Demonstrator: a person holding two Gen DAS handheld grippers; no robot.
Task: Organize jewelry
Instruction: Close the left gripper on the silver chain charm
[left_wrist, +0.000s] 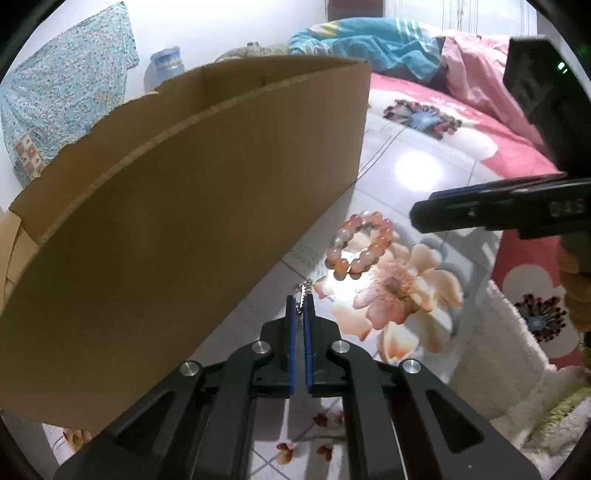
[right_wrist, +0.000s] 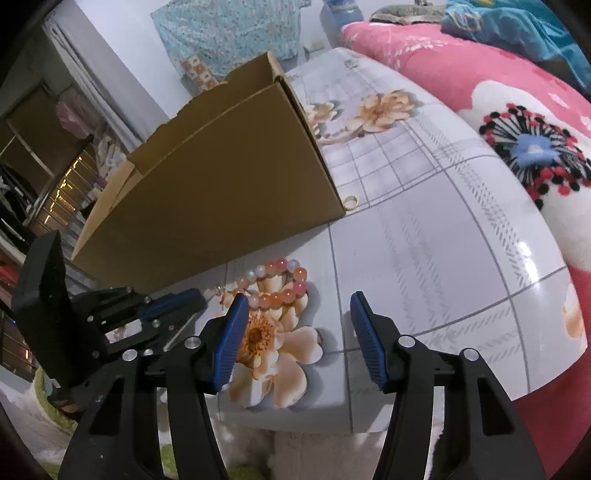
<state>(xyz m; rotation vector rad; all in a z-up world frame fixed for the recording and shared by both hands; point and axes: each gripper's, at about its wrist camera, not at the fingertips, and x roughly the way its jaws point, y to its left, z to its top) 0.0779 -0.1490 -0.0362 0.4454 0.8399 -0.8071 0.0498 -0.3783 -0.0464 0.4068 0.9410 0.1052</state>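
Silver chain links (left_wrist: 303, 291) are showing at the tips of the left gripper (left_wrist: 300, 306), whose jaws are standing together, clamped on that fine chain just beside the cardboard box (left_wrist: 177, 206). I judge the sorting to be barely under way: the chain is only now being taken up, and nothing can be seen inside the box, whose interior is hidden from both views. A bracelet of pink and pearly beads (right_wrist: 275, 282) is still lying on the table near the box wall, and a small gold ring (right_wrist: 351, 201) is sitting at the box's far corner, so both are waiting to be put away. The right gripper (right_wrist: 295, 325) is hovering with its jaws apart and nothing between them, just short of the bracelet. Everything is resting on a glossy tabletop (right_wrist: 424, 236) printed with grey checks and peach flowers. Around it a pink flowered blanket (right_wrist: 517, 122) is lying, with what looks like shelving off to the left, though that part is dim.
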